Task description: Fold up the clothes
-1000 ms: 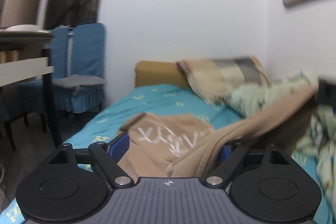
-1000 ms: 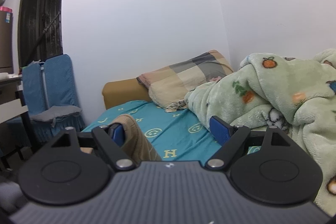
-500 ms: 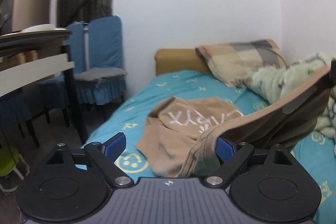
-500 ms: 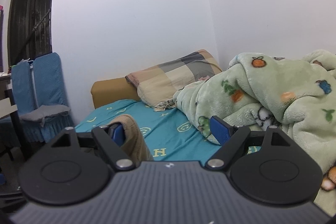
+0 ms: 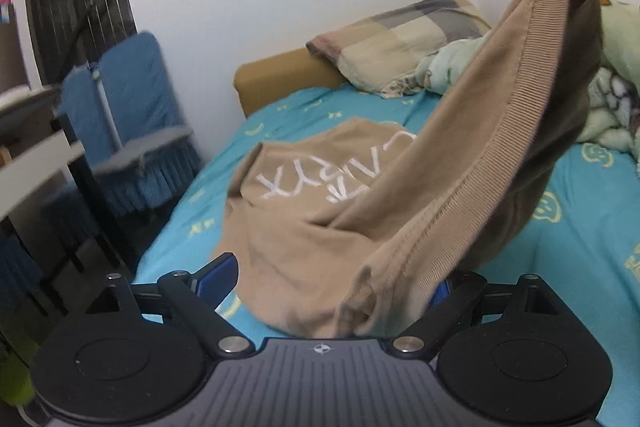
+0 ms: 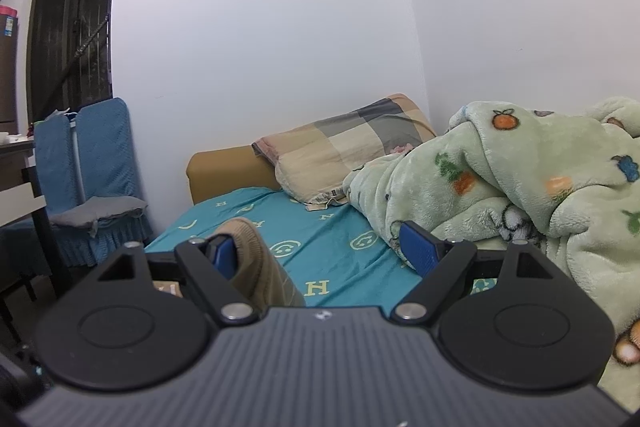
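The tan sweatshirt (image 5: 360,195) drapes between the wide-spread fingers of the left gripper (image 5: 332,275), its ribbed hem rising to upper right; the right gripper (image 6: 324,247), also wide, has cloth beside its left finger (image 6: 222,255).

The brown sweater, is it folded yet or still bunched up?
Not folded: the brown sweater lies rumpled on the bed, one ribbed edge lifted.

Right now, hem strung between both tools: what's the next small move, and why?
Probably shut the left tool on the hem. Its jaws stand wide apart, the sweatshirt only leaning on one finger; the right tool, also open, hooks the other end up high. Lifting more off the bed might slip it.
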Motion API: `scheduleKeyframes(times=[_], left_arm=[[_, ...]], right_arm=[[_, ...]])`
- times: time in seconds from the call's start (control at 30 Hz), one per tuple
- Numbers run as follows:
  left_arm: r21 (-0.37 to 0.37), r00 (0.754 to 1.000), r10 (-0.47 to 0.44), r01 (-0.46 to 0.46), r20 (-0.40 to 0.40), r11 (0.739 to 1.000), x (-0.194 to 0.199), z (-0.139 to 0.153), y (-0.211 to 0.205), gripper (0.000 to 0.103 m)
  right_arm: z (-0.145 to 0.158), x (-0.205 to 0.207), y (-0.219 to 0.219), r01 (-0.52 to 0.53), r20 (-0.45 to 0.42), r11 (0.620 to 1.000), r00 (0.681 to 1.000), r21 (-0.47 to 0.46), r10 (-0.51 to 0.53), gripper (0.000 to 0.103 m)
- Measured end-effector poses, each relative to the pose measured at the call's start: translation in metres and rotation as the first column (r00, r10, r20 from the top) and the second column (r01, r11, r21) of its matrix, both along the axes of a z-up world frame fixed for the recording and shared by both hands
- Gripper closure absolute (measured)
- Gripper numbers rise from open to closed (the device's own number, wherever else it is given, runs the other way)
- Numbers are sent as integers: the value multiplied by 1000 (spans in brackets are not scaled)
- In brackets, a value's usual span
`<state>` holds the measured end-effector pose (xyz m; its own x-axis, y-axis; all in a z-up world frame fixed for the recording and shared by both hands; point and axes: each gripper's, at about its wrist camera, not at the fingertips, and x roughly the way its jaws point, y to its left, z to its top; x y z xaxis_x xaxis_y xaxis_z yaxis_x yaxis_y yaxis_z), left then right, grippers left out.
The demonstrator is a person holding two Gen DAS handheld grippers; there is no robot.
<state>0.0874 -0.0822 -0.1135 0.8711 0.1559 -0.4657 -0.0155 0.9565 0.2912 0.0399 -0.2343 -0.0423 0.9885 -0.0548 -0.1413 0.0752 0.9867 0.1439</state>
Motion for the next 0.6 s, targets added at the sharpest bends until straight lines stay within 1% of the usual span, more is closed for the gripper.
scheduleKeyframes(times=[0.07,0.1,0.13,0.17,0.23,0.33,0.4,0.43,0.47,0.5,0.53,0.57,0.6], left_arm=[[-68,995,85,-82,43,994,6,10,16,12],[-138,986,155,-145,65,980,8,17,31,12],[-201,972,220,-200,81,959,8,24,46,11],[-266,955,283,-249,94,931,5,30,62,11],[-359,925,363,-304,109,882,-3,42,85,9],[-415,884,449,-363,129,834,-16,55,104,11],[-447,870,477,-379,126,810,-25,63,113,12],[-450,868,482,-385,122,806,-29,65,116,12],[-446,872,475,-381,118,810,-32,68,117,12],[-437,879,462,-372,117,819,-37,70,117,12],[-429,882,455,-368,120,825,-42,73,116,12],[-424,885,447,-356,132,832,-50,77,115,12],[-431,886,441,-345,144,834,-58,82,117,12]], right_arm=[[-1,1,-1,1,0,1000,1000,-10,-1,19],[-2,1,-1,2,-2,1000,1000,-16,-2,19],[-5,4,-1,0,-18,1000,1000,-24,0,19],[-8,8,-1,-13,-50,999,999,-32,11,19],[-19,18,5,-49,-129,997,991,-63,41,19],[-44,34,25,-94,-259,982,965,-164,49,20],[-63,46,34,-131,-372,970,927,-202,47,21],[-71,50,34,-127,-409,974,912,-190,39,21],[-75,51,30,-110,-422,978,906,-176,26,21],[-74,48,25,-82,-408,983,913,-162,9,20],[-70,43,20,-54,-381,987,925,-149,-7,20],[-60,33,16,-25,-322,990,947,-136,-20,20],[-50,23,12,2,-262,993,964,-121,-34,20]])
